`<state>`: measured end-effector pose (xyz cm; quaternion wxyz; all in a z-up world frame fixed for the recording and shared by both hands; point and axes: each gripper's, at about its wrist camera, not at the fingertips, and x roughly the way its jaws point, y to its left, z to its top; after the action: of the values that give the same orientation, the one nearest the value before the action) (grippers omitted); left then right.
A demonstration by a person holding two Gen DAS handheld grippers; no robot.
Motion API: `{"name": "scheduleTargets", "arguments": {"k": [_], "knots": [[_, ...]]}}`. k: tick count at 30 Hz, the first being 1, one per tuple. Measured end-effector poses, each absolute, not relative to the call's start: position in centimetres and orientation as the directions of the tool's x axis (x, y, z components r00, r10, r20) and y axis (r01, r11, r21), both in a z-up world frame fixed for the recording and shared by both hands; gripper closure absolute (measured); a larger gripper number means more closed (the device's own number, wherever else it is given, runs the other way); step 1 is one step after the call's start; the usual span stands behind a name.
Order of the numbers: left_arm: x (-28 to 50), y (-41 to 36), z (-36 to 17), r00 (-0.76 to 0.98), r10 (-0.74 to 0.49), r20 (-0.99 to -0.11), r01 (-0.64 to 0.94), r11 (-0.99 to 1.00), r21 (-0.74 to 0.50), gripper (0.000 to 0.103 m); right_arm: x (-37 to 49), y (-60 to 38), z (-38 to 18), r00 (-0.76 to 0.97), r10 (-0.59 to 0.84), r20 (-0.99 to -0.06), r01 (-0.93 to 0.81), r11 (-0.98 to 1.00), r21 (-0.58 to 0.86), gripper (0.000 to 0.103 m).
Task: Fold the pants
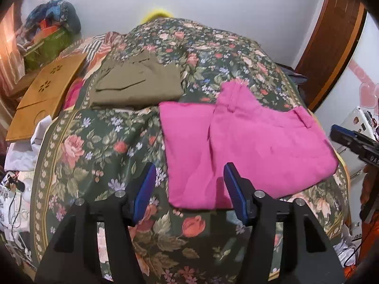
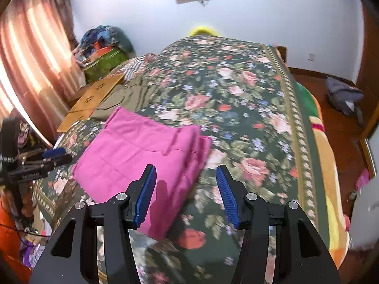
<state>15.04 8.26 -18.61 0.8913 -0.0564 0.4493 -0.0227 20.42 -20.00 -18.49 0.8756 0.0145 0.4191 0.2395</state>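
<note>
At the far left of the bed, seen from the left wrist, a wooden board (image 1: 45, 92) with cut-out flower shapes lies tilted along the edge of the mattress, with a heap of bags and cloth (image 1: 52, 30) behind it against the wall. Just to its right the olive pants (image 1: 137, 80) lie folded into a compact rectangle on the floral bedspread (image 1: 94, 146). Further right, and nearer the camera, the pink pants (image 1: 248, 146) lie folded flat on the bedspread, the waistband with its belt loops toward the far right side. The left gripper (image 1: 189, 194) hangs above the near edge of the pink pants with its blue pads spread wide and nothing between them. In the right wrist view the right gripper (image 2: 186, 195) is likewise spread apart and empty, poised over the right-hand corner of the pink pants (image 2: 142, 156). Beyond that, the bedspread (image 2: 236, 99) runs to the right edge of the bed, where a striped blanket (image 2: 322, 156) hangs down and a grey bag (image 2: 343, 97) sits on the wooden floor.
</note>
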Motion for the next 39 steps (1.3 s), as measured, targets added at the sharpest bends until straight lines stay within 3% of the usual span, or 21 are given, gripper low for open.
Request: {"name": "scheduleTargets", "arguments": {"k": [4, 6, 7, 14, 22, 28, 39], "knots": [[15.9, 7.5, -20.1, 0.565, -0.098, -0.819, 0.009, 0.994, -0.113, 0.059, 21.4, -18.3, -19.7, 0.501, 0.453, -0.738, -0.440, 0.867, 0.234, 0.054], [16.3, 7.4, -21.0, 0.547, -0.110, -0.830, 0.012, 0.992, -0.123, 0.060, 21.9, -17.6, -20.6, 0.490, 0.446, -0.749, -0.440, 0.868, 0.229, 0.061], [16.4, 7.4, -21.5, 0.541, -0.113, -0.834, 0.010, 0.992, -0.128, 0.060, 22.1, -17.5, -20.9, 0.483, 0.445, -0.754, -0.440, 0.868, 0.231, 0.069], [17.0, 8.1, -22.8, 0.530, -0.124, -0.839, 0.010, 0.990, -0.140, 0.060, 22.2, -17.6, -20.3, 0.518, 0.465, -0.718, -0.456, 0.860, 0.229, 0.091], [17.2, 8.5, -23.0, 0.524, -0.127, -0.842, 0.008, 0.989, -0.145, 0.060, 23.8, -16.8, -21.8, 0.507, 0.438, -0.743, -0.465, 0.864, 0.192, 0.092], [18.0, 8.4, -19.6, 0.581, -0.116, -0.805, 0.032, 0.992, -0.120, 0.061, 23.9, -17.3, -20.8, 0.502, 0.450, -0.738, -0.459, 0.863, 0.214, 0.091], [22.7, 6.5, -18.0, 0.614, -0.135, -0.778, 0.088, 0.991, -0.103, 0.061, 26.8, -15.3, -18.0, 0.480, 0.505, -0.717, -0.529, 0.819, 0.222, 0.079]]}}
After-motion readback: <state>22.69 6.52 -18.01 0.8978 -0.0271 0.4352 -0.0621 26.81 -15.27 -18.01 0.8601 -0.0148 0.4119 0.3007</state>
